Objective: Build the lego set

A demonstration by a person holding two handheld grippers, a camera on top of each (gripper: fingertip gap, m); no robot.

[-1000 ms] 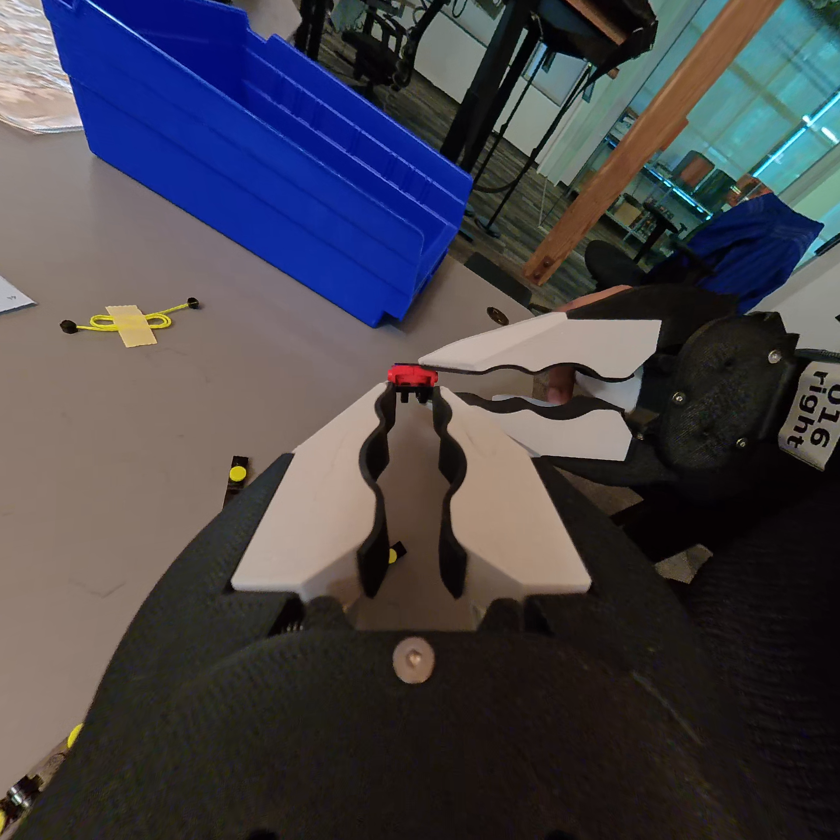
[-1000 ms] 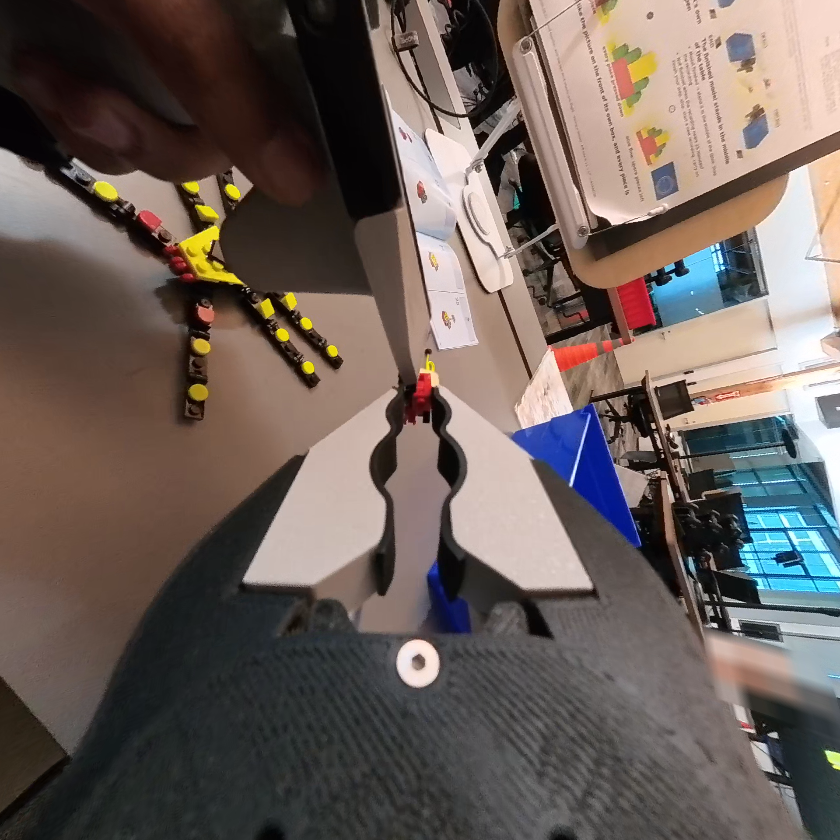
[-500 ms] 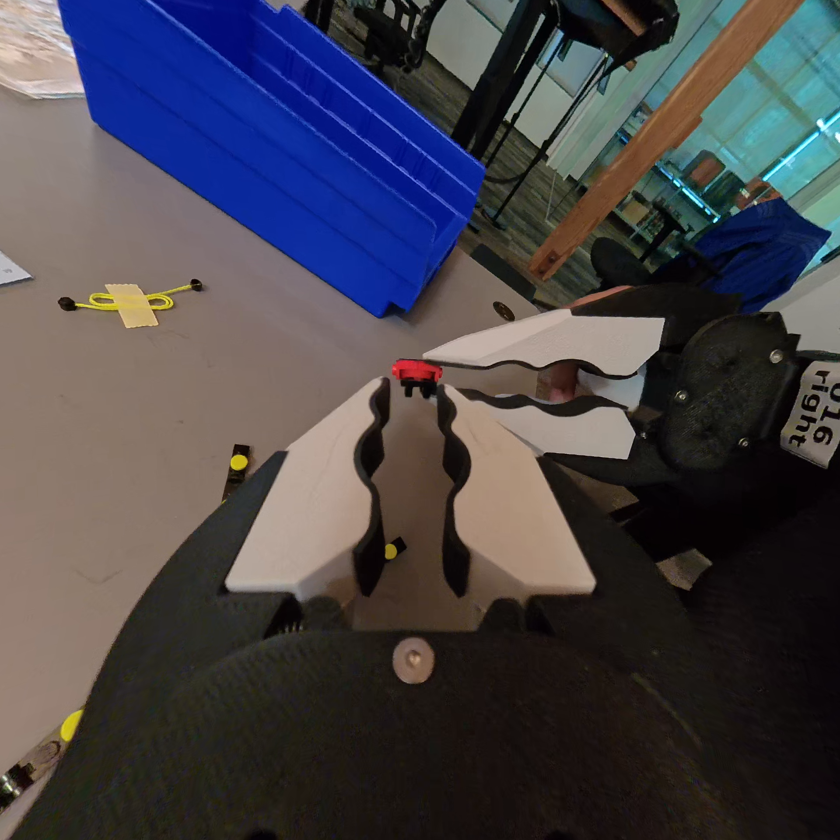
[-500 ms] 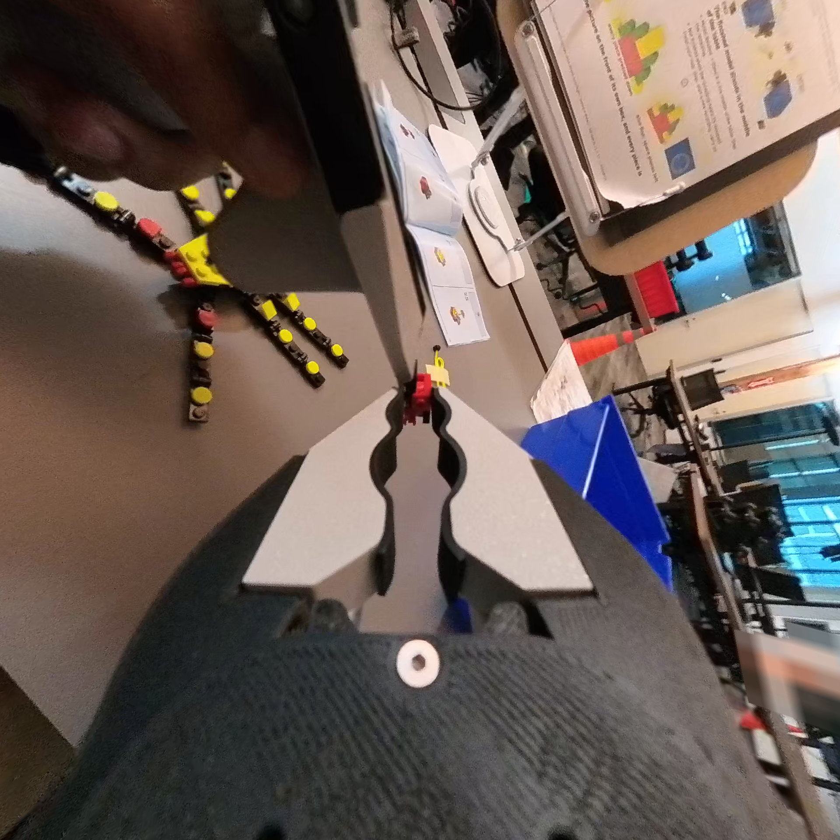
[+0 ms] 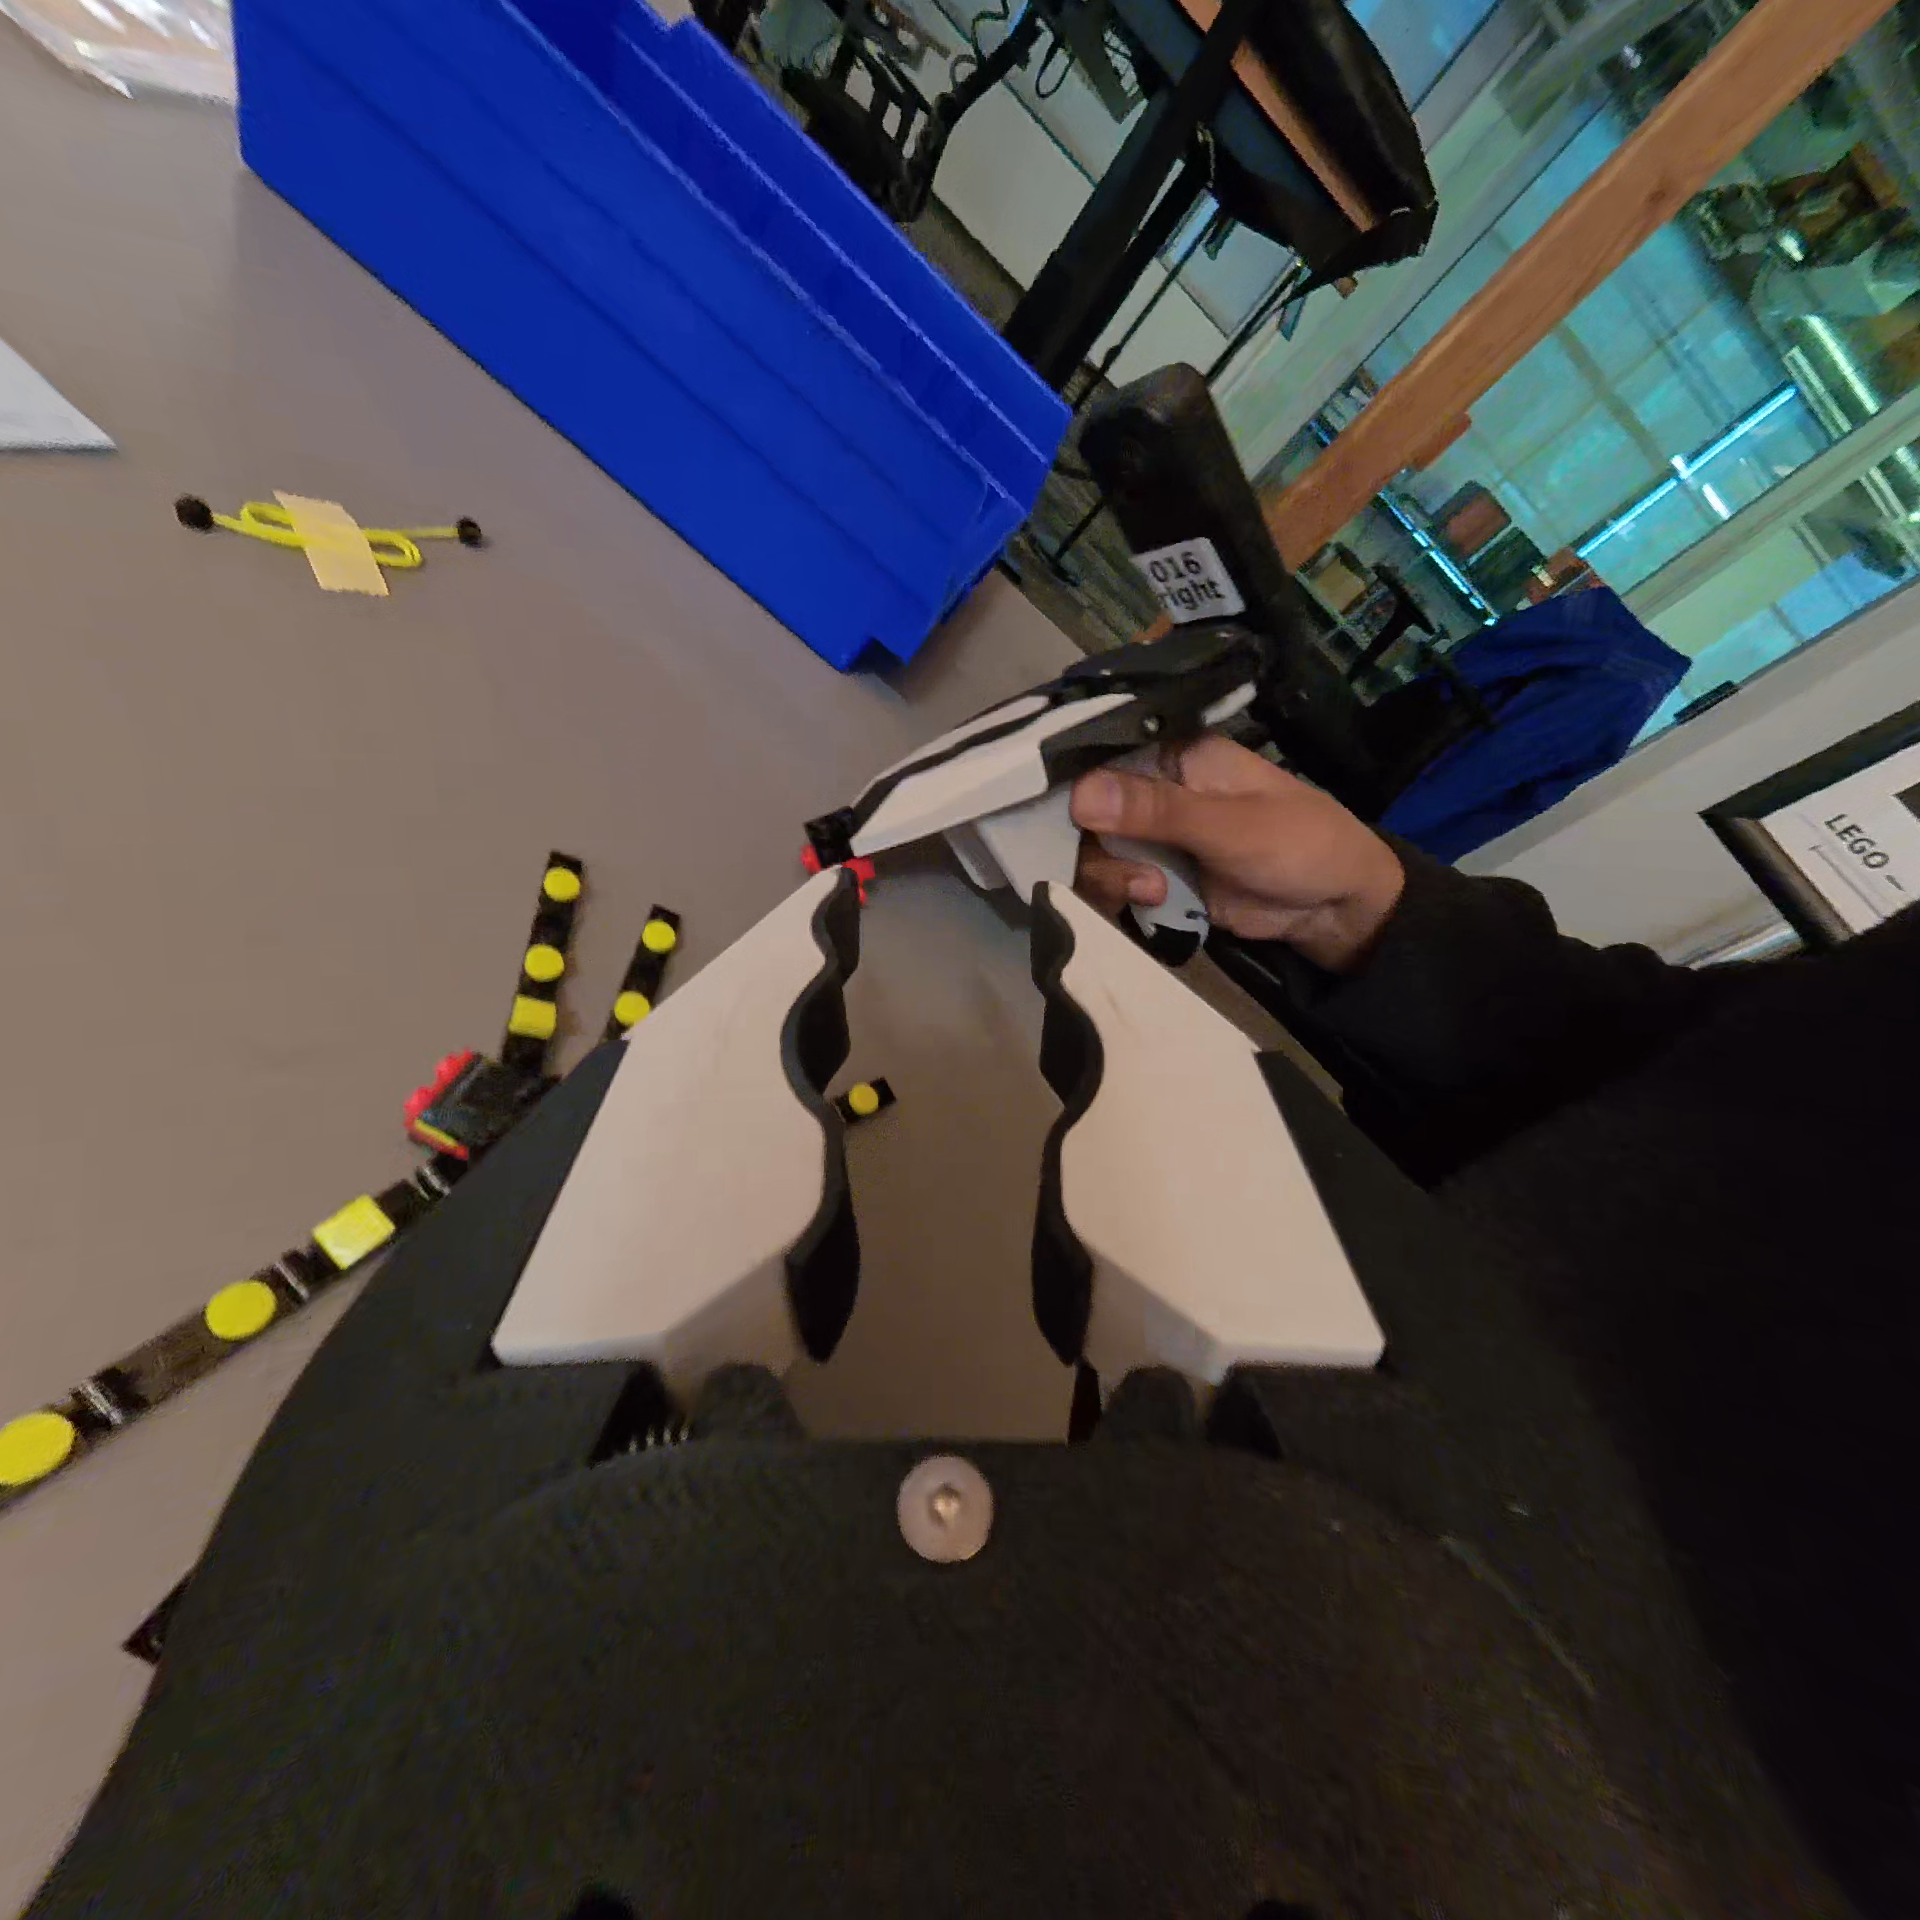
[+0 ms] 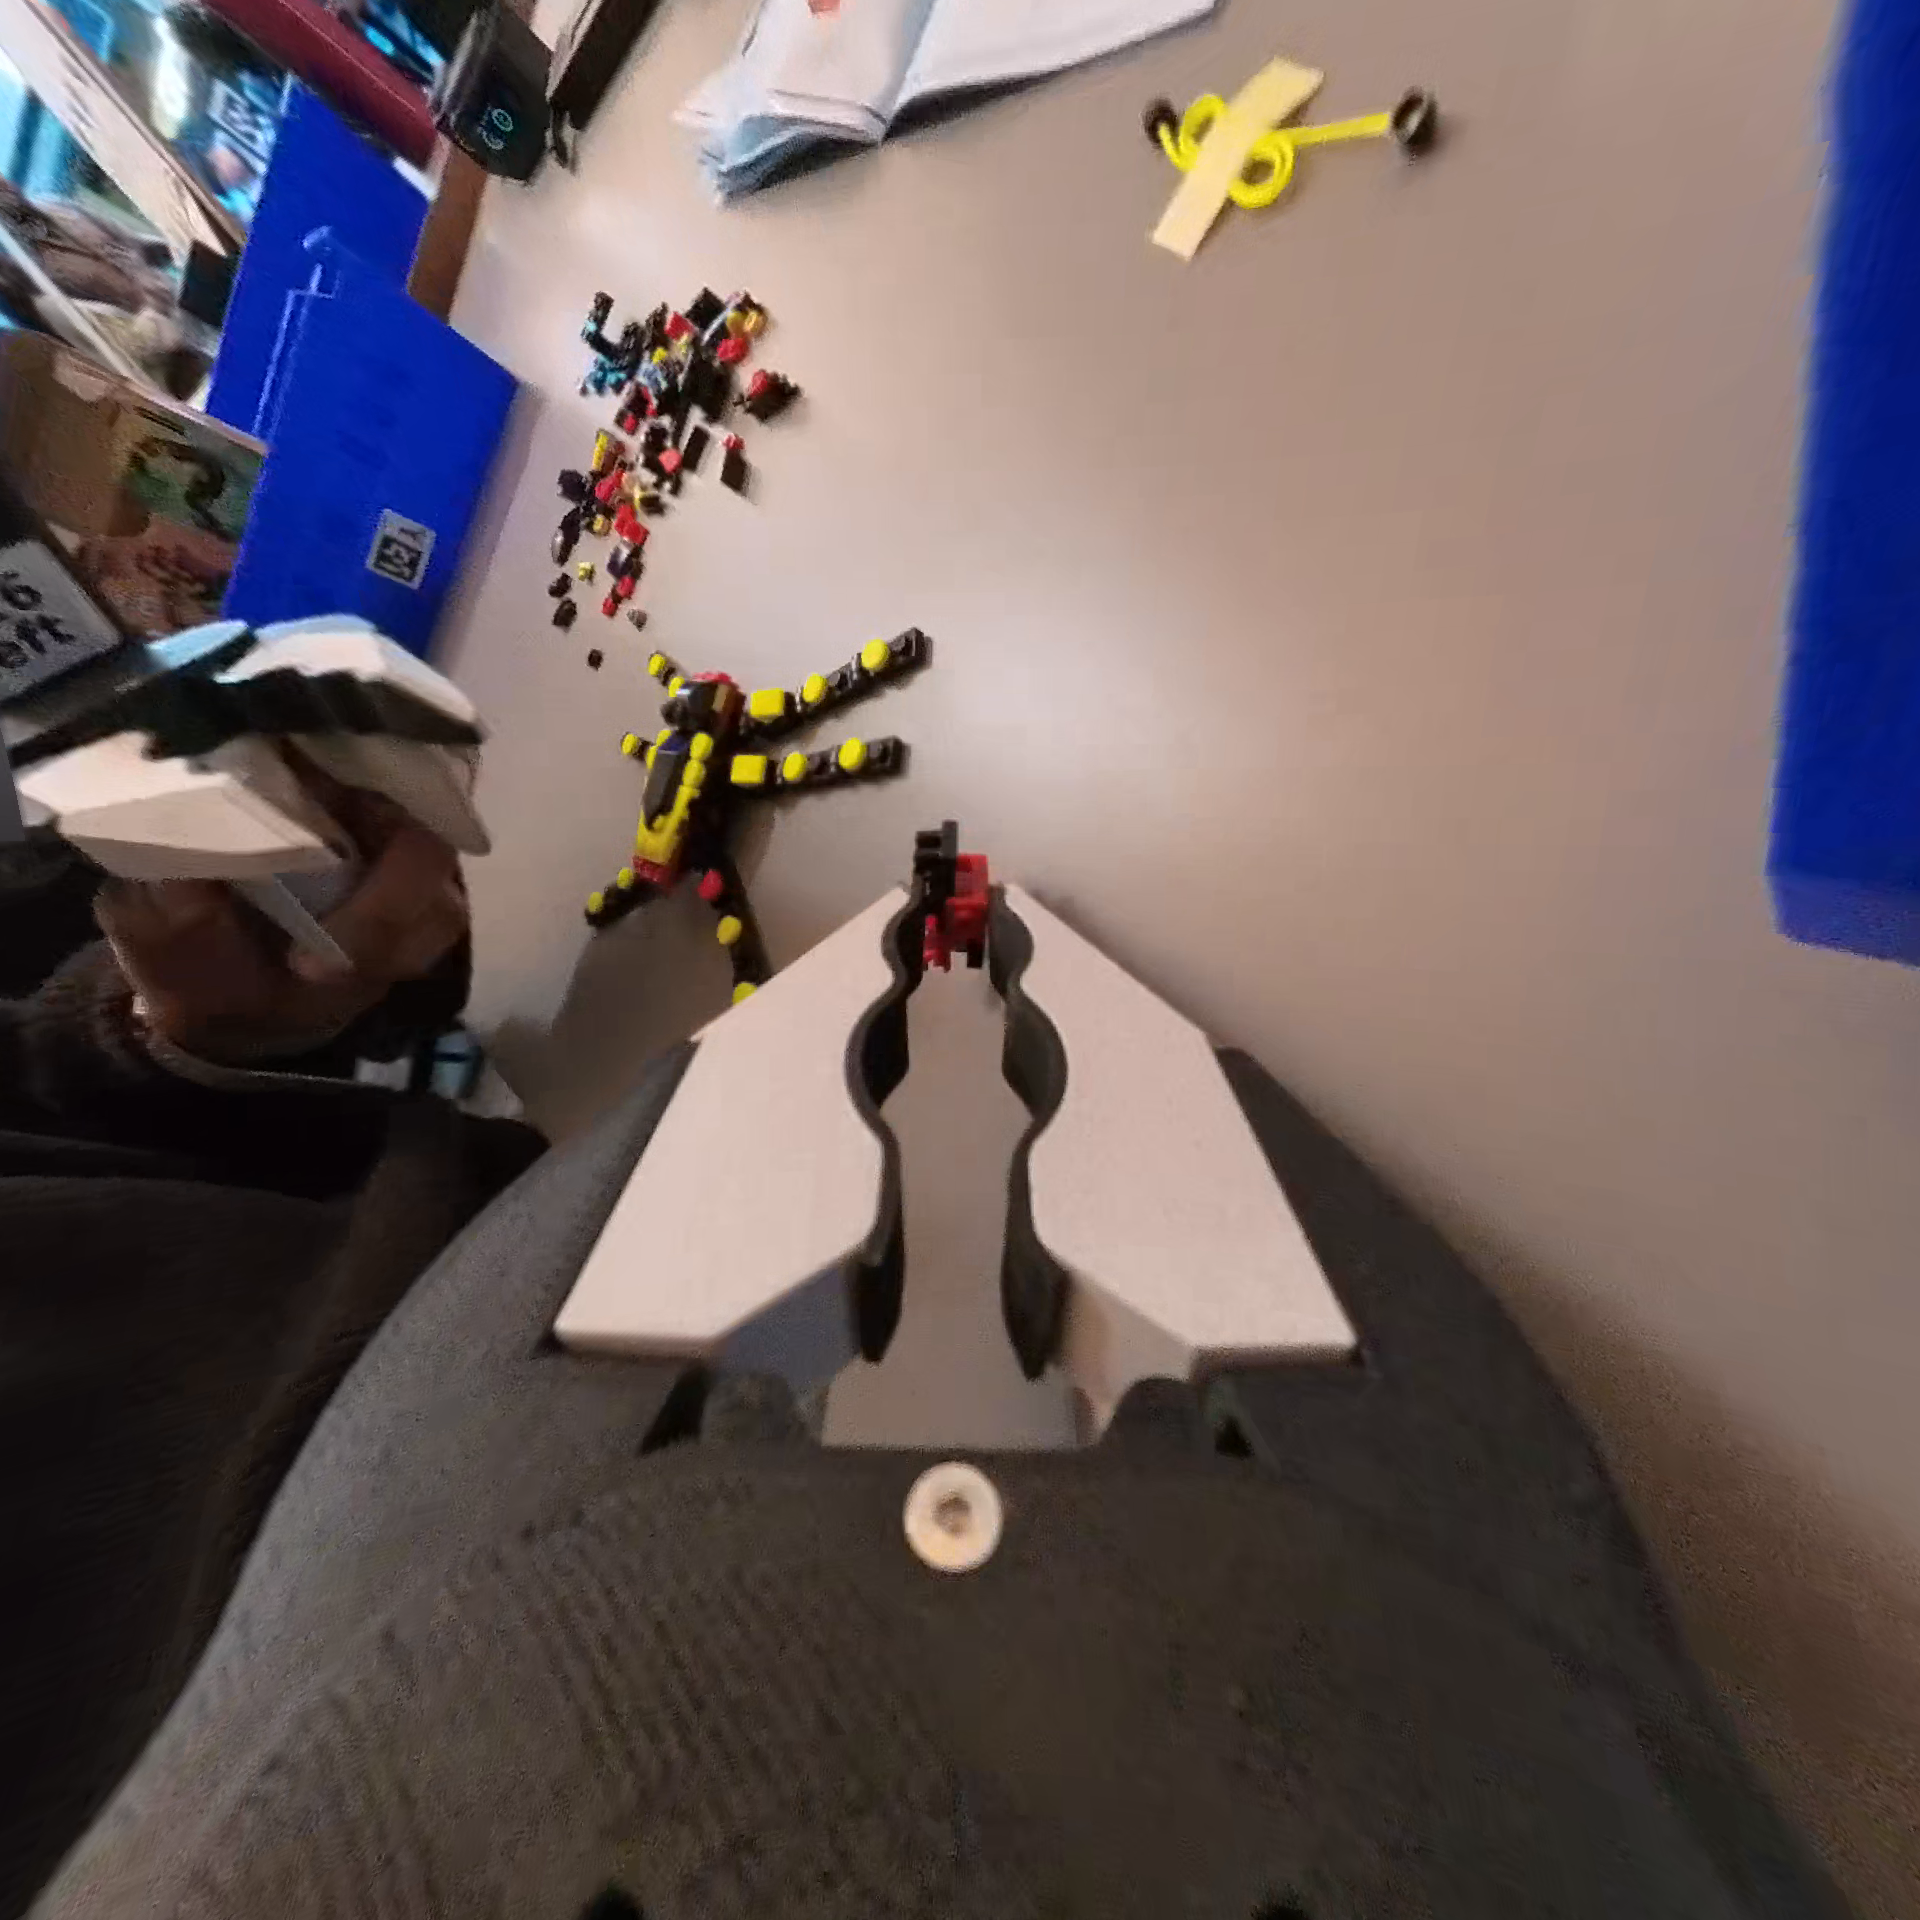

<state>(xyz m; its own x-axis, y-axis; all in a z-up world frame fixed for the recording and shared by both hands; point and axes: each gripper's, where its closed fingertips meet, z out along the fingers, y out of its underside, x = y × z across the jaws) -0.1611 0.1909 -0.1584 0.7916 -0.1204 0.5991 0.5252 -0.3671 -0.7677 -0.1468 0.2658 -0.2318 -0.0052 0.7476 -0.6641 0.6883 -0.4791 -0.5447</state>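
Grey bench (image 5: 520,727) fills my left wrist view — my left hand-held gripper (image 5: 940,899) is spread, empty. Right wrist view: my right hand-held gripper (image 6: 951,899) pinches a small red-and-black lego piece (image 6: 951,894), likely meant for the yellow-black lego model (image 6: 717,769) — lying just beyond.

Bare tabletop (image 6: 1351,644) ahead of my right gripper (image 6: 951,904) from 12 to 2 o'clock, free to pass. Spider model (image 6: 717,774) blocks 11, loose piece pile (image 6: 665,436) beyond; blue bin (image 6: 1860,520) walls 3.
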